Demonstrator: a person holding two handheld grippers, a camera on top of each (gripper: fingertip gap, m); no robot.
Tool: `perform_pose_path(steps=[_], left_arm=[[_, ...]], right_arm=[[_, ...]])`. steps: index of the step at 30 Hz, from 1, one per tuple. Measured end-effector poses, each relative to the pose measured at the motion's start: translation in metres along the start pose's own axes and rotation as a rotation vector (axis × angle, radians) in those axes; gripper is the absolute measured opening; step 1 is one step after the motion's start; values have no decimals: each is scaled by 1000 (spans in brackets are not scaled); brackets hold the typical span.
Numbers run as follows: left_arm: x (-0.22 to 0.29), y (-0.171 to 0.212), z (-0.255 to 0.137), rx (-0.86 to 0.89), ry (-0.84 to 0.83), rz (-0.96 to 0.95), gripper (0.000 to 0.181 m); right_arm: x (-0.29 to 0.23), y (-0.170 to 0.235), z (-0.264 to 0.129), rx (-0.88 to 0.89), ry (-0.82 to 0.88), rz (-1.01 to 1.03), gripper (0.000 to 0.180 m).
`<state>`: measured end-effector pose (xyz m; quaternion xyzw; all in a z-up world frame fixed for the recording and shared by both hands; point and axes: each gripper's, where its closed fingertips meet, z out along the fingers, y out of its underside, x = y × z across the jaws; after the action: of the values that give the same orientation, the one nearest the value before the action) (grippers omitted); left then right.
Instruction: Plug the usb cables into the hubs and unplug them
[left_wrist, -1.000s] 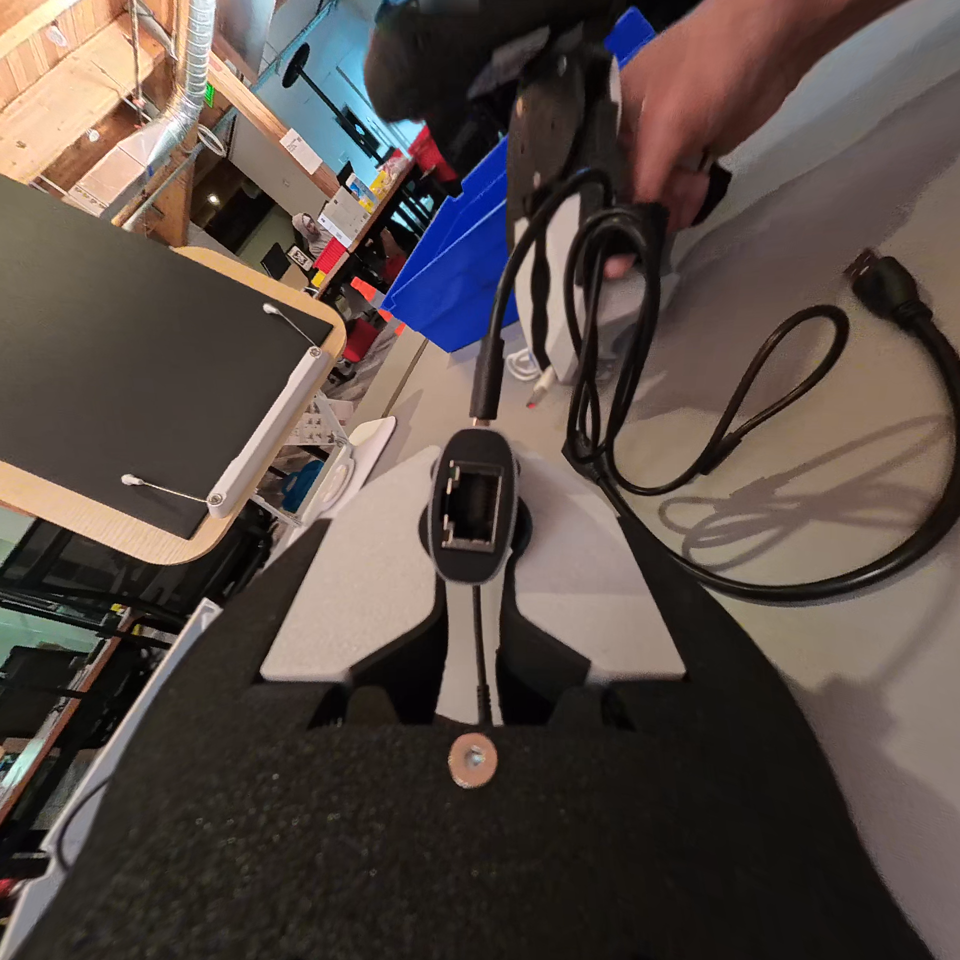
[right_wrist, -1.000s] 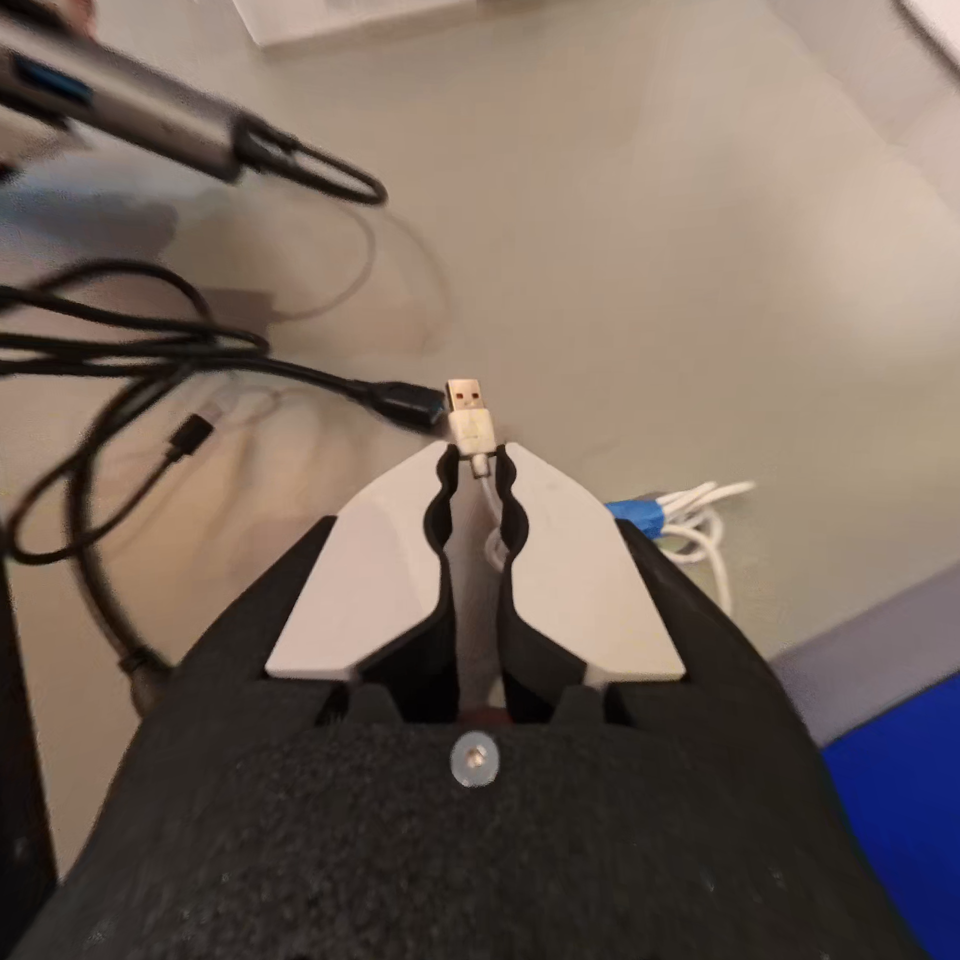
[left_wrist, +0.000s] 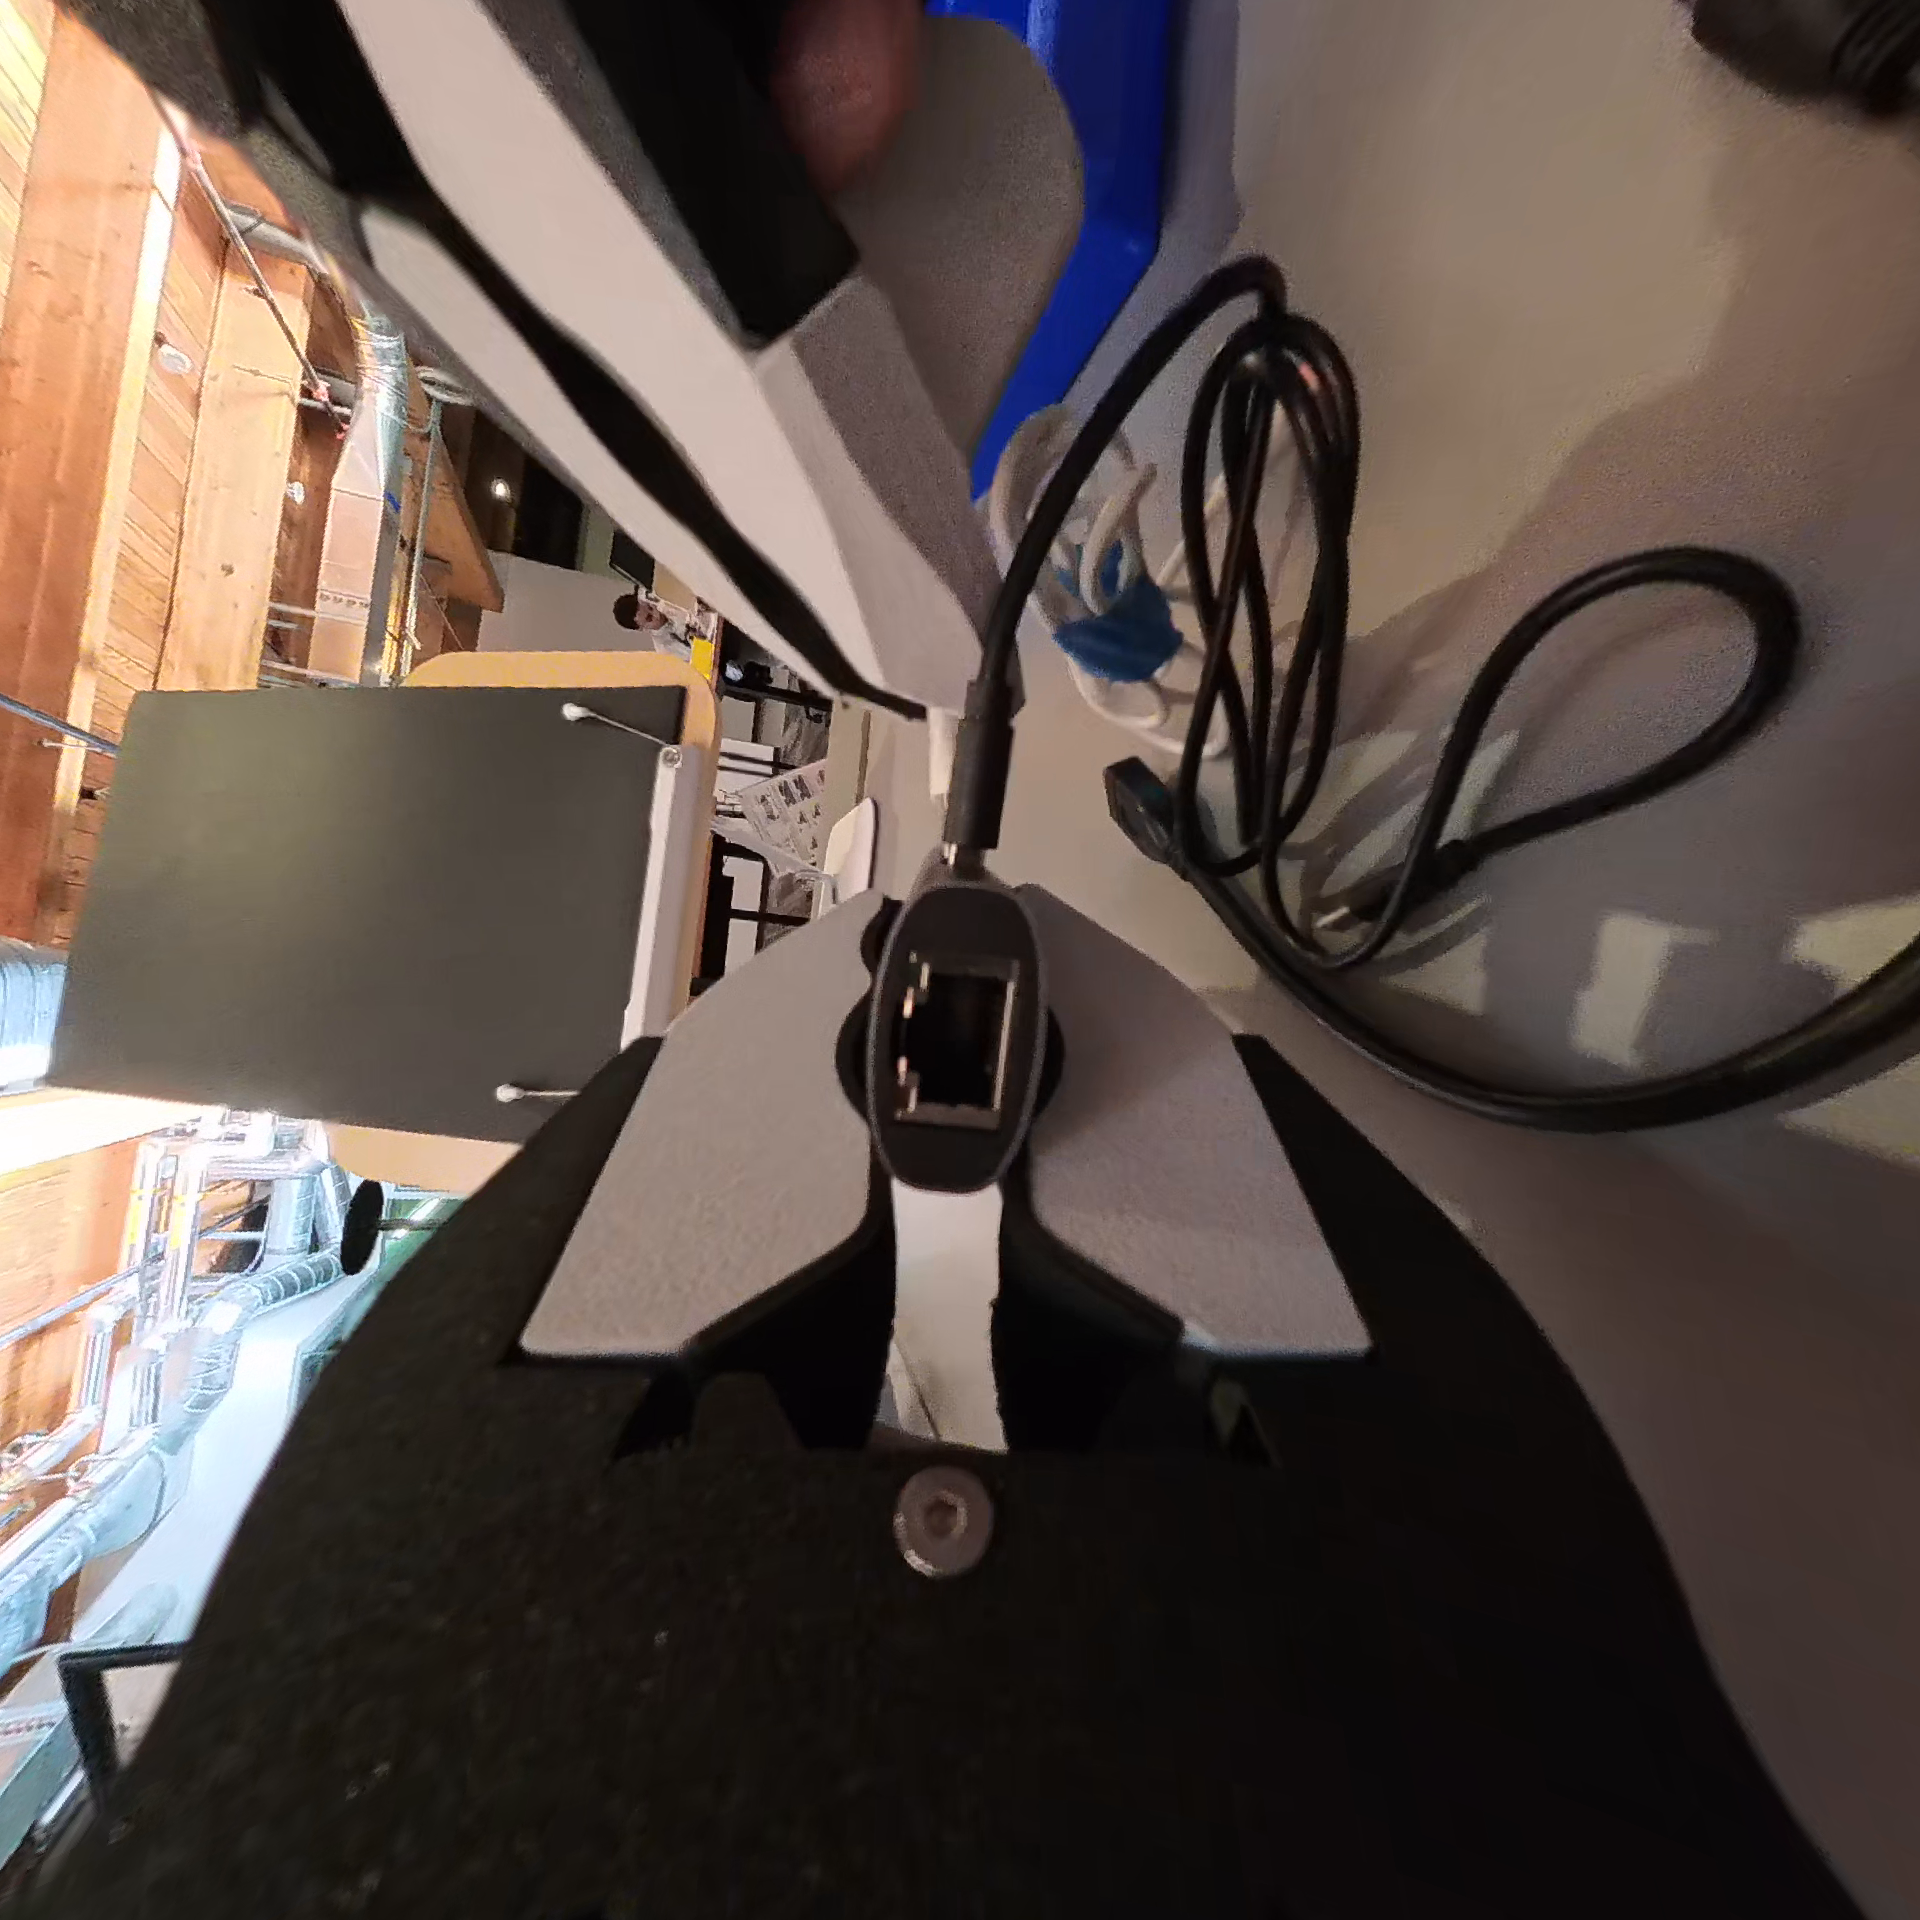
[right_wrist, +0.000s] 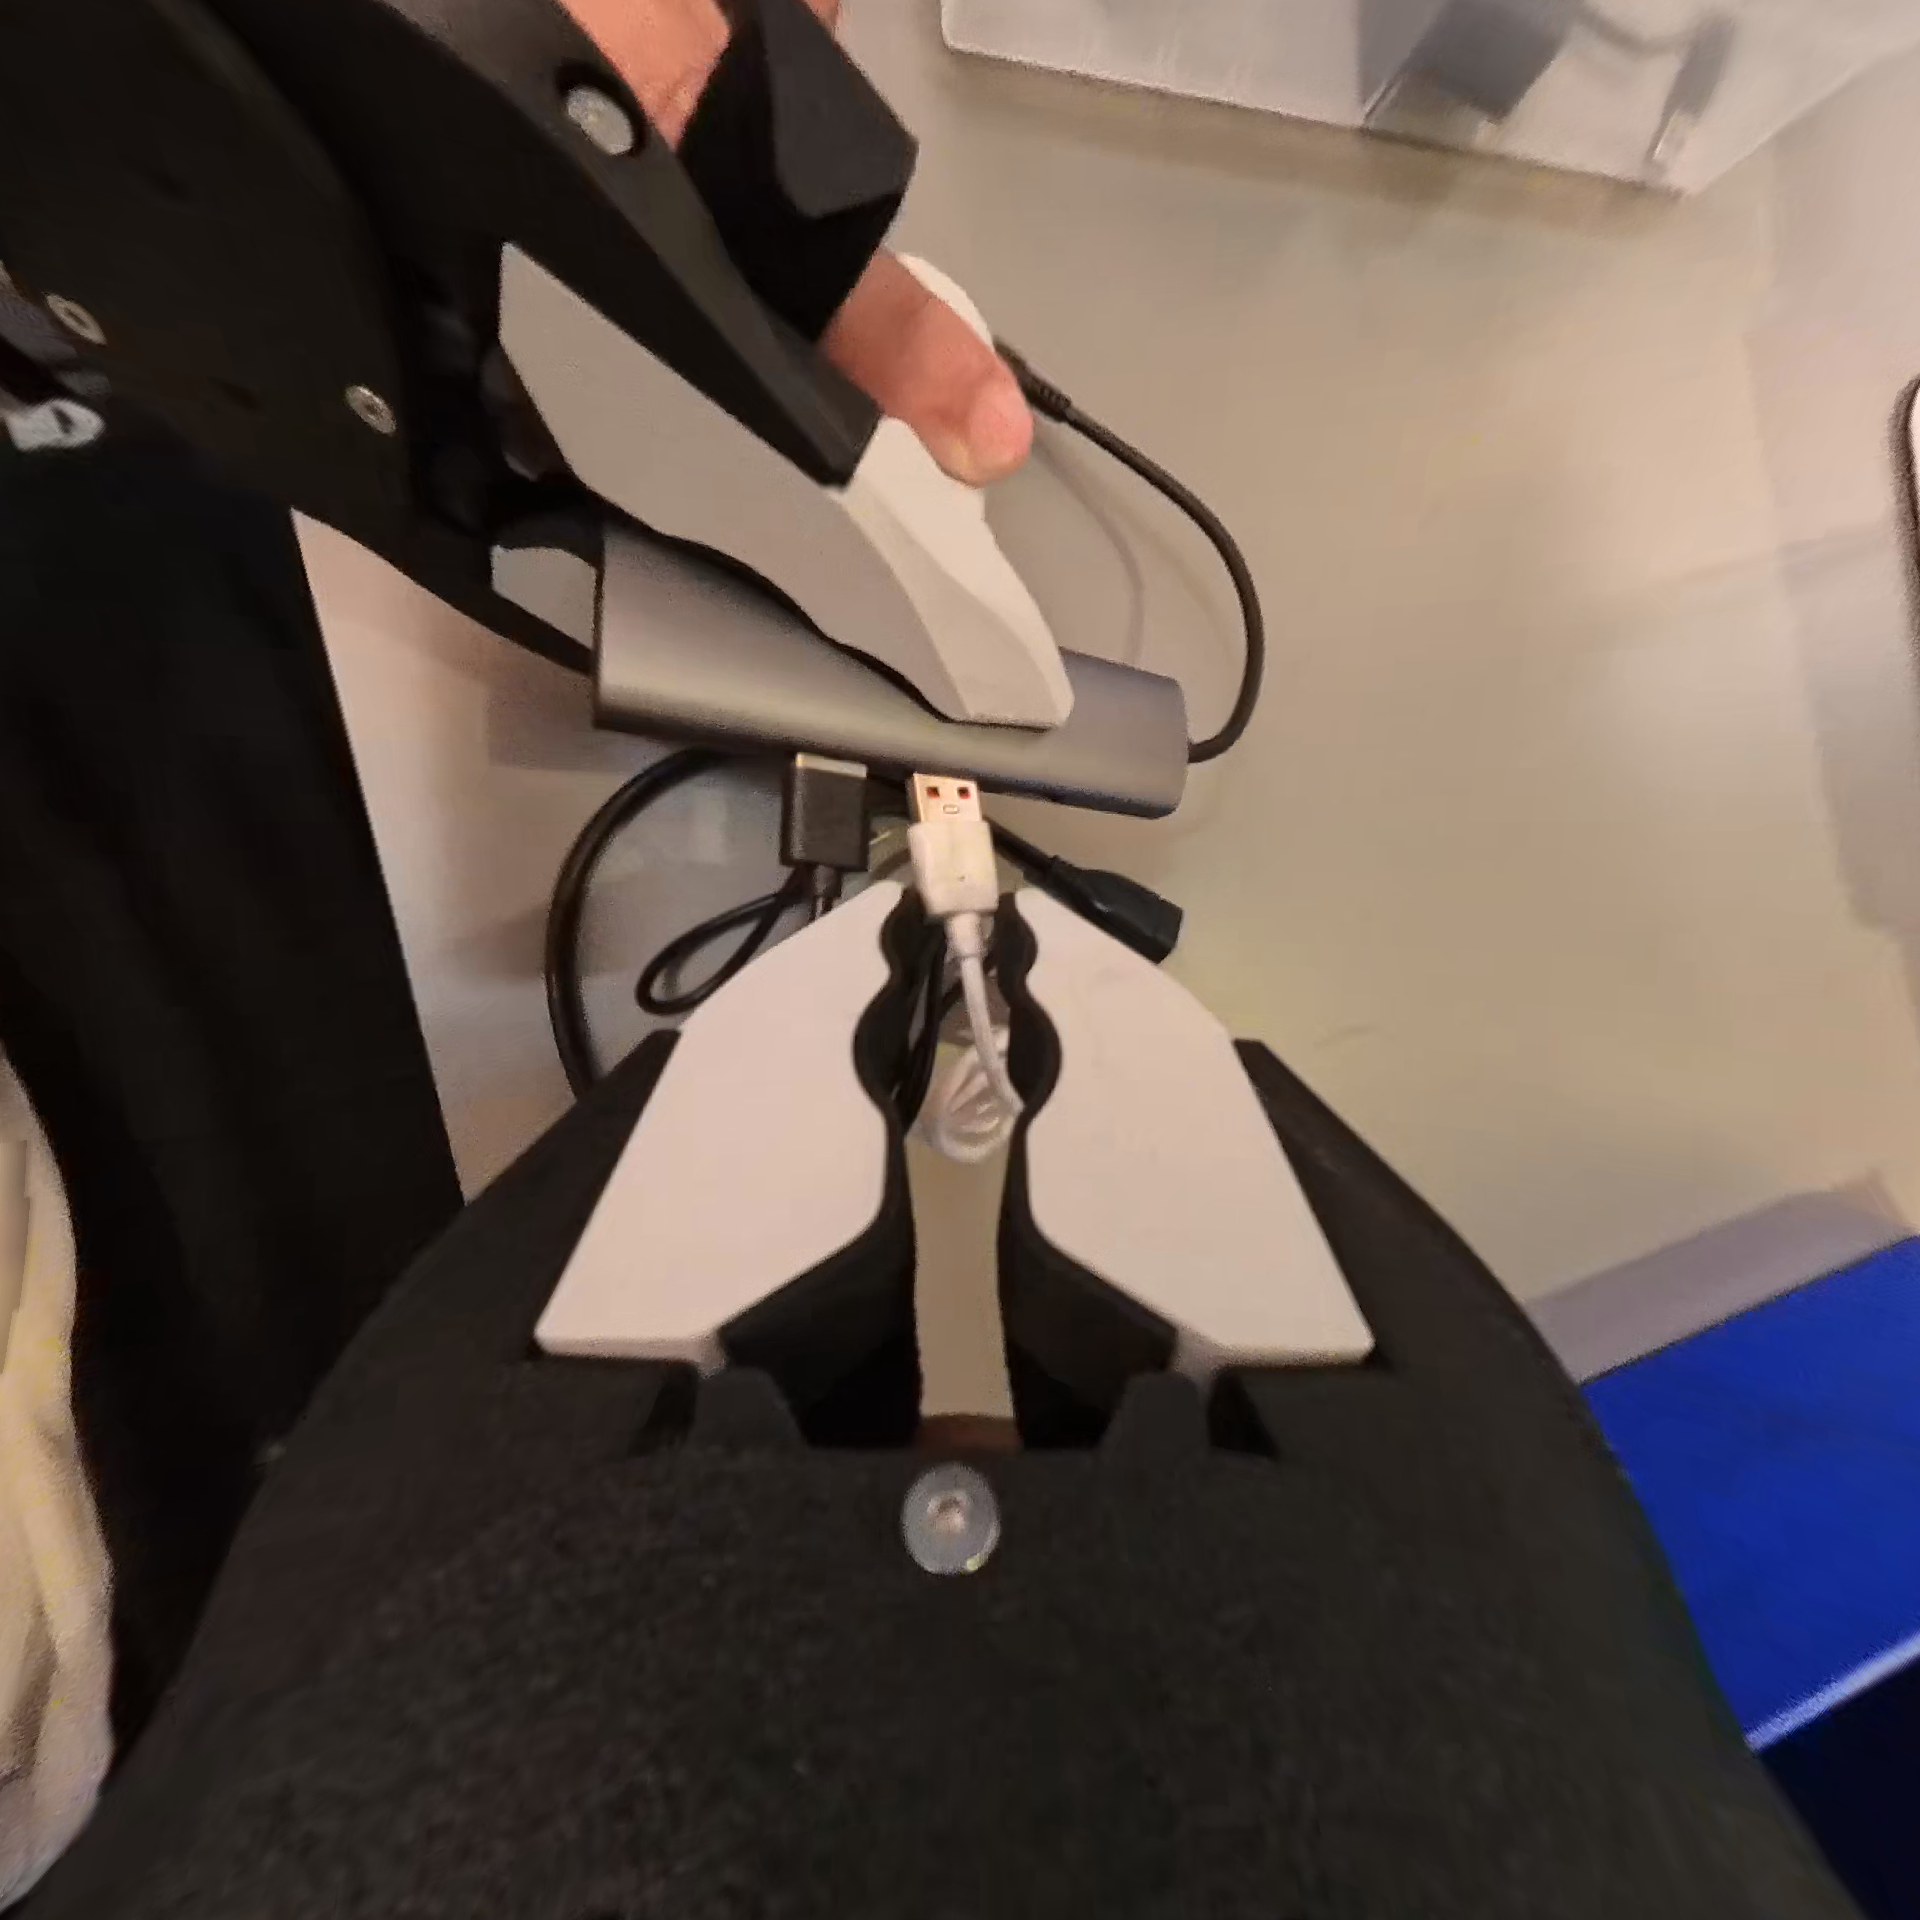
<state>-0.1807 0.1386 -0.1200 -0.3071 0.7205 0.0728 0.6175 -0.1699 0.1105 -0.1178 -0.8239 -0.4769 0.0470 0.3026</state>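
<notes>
My left gripper is shut on a grey USB hub, seen end-on with its square network port facing the camera. A black cable plug sits in the hub's far side. In the right wrist view the hub is a flat grey bar held in the left gripper's white fingers, with a black plug in its edge. My right gripper is shut on a white USB cable just behind its plug. The plug's metal tip is at the hub's edge beside the black plug.
Loops of black cable and a coil of white cable with a blue tie lie on the grey table. A blue bin stands at the table's side. A black board on a stand is to the left.
The right gripper has carried the white plug up from over the table to the hub's edge. The two grippers have come close together, and the left gripper has rolled to the side with the hub.
</notes>
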Motion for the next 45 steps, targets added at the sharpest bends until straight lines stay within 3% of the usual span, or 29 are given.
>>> perform_pose_path(steps=[9,14,20,28,45], left_arm=[[-9,2,2,-14,-38,-108,17],[-14,3,2,5,-49,-215,17],[-10,5,6,4,-28,-284,18],[-15,11,8,-8,-45,-334,18],[-17,7,1,68,-19,-421,17]], right_arm=[[7,-10,-4,222,-98,114,13],[12,-19,-9,396,-33,112,13],[14,-16,-5,406,-27,175,13],[18,-18,-2,516,-263,500,14],[8,-26,-13,675,-567,672,14]])
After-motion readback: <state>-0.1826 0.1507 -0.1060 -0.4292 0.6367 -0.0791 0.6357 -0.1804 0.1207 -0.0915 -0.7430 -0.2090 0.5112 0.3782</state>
